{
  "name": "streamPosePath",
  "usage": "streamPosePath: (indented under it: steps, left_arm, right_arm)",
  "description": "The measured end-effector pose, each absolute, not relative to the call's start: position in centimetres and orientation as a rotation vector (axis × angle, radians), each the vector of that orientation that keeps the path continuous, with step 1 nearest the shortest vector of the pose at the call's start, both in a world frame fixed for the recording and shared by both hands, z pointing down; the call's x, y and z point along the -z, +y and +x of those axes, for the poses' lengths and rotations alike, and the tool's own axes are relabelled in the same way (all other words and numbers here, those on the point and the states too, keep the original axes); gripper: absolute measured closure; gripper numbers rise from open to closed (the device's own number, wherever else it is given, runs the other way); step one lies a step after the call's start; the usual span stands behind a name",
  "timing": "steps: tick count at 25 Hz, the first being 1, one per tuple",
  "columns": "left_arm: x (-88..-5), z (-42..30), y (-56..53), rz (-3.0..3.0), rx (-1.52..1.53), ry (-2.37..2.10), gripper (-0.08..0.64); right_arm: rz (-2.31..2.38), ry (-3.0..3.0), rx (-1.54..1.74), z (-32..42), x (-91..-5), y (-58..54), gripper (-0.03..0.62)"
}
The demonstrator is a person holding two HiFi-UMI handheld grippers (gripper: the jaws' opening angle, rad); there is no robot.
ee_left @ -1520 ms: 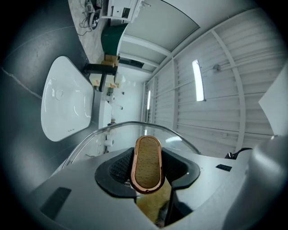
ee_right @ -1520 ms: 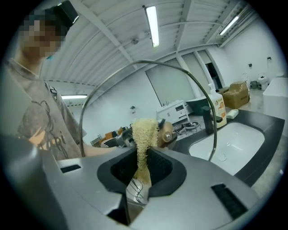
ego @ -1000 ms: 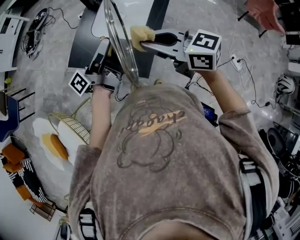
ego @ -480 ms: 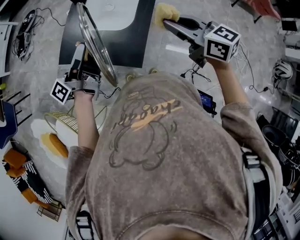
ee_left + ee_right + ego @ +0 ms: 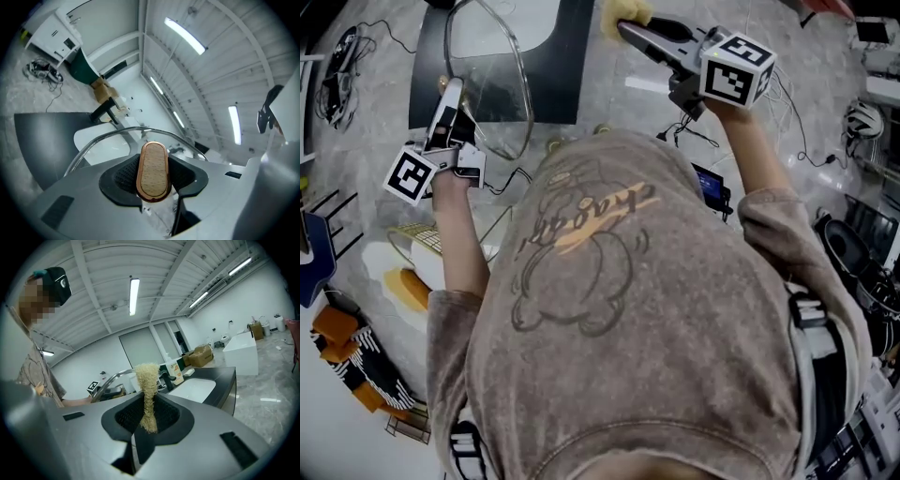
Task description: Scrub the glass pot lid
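**Materials and surface finishes at the sink.**
The glass pot lid (image 5: 487,80) is clear, glossy glass in a polished metal rim. Its knob (image 5: 152,164) has a matt wood-grain face inside a shiny copper-toned band. The left gripper (image 5: 153,174) and right gripper (image 5: 148,416) have smooth, matt grey plastic shells and black pads (image 5: 123,176) with a fine, rough grid. The scrubber (image 5: 147,380) is a coarse tangle of straw-coloured fibre. The basin (image 5: 194,390) looks smooth glossy white, the counter (image 5: 227,373) dark and satin. The sweatshirt (image 5: 675,328) is soft, faded brown cloth, and the floor (image 5: 366,131) is grey, stone-look and faintly sheened.
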State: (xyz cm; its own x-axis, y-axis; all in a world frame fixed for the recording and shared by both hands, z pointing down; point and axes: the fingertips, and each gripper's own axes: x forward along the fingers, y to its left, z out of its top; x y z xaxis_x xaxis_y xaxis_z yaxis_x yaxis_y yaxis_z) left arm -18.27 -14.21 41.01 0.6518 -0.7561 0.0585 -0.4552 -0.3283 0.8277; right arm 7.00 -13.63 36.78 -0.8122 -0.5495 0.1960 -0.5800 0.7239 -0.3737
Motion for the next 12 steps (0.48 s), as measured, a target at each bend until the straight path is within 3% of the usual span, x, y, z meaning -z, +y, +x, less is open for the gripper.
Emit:
streamPosePath:
  steps: [12]
  left_arm:
    - [-47.5,-15.1,-17.7,2.233,-0.33,-1.213,0.379]
  right_arm:
    - [0.975,-2.851,-0.671,7.3,-36.9,-13.7,0.541]
